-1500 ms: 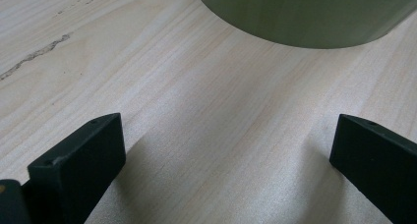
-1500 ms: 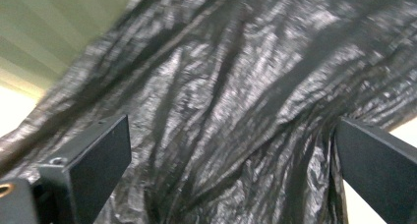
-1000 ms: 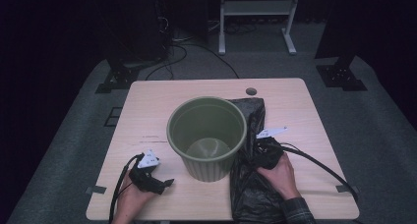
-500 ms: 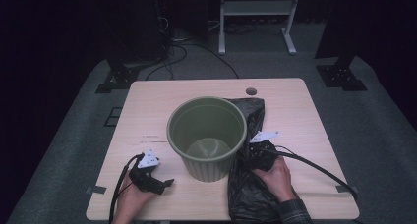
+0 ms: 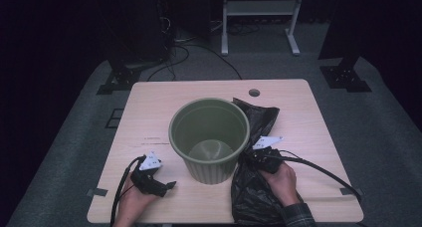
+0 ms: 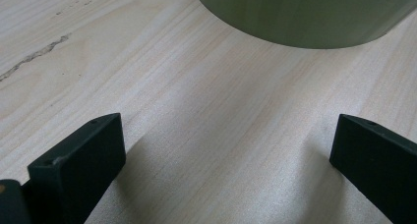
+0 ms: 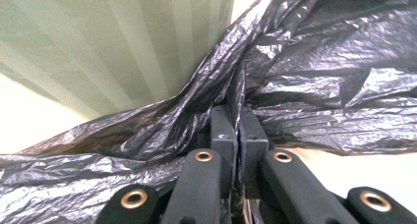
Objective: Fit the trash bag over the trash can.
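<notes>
Two grippers: right gripper (image 7: 238,130), jaws just closed, pinches crumpled black plastic bag (image 5: 259,197) beside ribbed green plastic bin (image 5: 209,137); left gripper (image 5: 166,185) rests wide on wooden bench (image 5: 149,117).

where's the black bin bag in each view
high view: black bag on the table right of the green bin, pinched by the right gripper.
left gripper view: no bag; bin wall at top.
right gripper view: bag across the frame, clamped in the jaws.
shared landmark: the green bin.
</notes>
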Tool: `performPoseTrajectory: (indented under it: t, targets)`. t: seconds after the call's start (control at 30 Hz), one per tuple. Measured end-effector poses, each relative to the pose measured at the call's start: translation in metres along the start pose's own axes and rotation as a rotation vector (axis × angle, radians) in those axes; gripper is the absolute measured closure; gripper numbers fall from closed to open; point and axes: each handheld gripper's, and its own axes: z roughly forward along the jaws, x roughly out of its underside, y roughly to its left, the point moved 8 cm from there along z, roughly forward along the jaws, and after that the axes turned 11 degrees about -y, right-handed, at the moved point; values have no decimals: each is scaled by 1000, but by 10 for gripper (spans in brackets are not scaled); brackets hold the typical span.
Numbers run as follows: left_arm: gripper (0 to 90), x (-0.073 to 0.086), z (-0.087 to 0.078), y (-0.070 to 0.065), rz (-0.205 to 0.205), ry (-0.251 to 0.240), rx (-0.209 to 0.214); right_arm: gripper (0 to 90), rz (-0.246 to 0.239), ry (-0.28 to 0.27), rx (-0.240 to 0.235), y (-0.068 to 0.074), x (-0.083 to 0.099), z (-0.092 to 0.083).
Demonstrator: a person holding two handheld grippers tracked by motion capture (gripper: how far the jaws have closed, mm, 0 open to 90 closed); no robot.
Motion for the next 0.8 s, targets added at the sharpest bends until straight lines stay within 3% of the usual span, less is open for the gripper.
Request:
performPoseTrajectory:
  t: [0.4,0.8]
  targets:
    - [0,0,0,0,0,0,0,893,-2,-11,-68,5,-3,-3]
    - [0,0,0,0,0,0,-1,893,8,-153,-167,8,-44,-47]
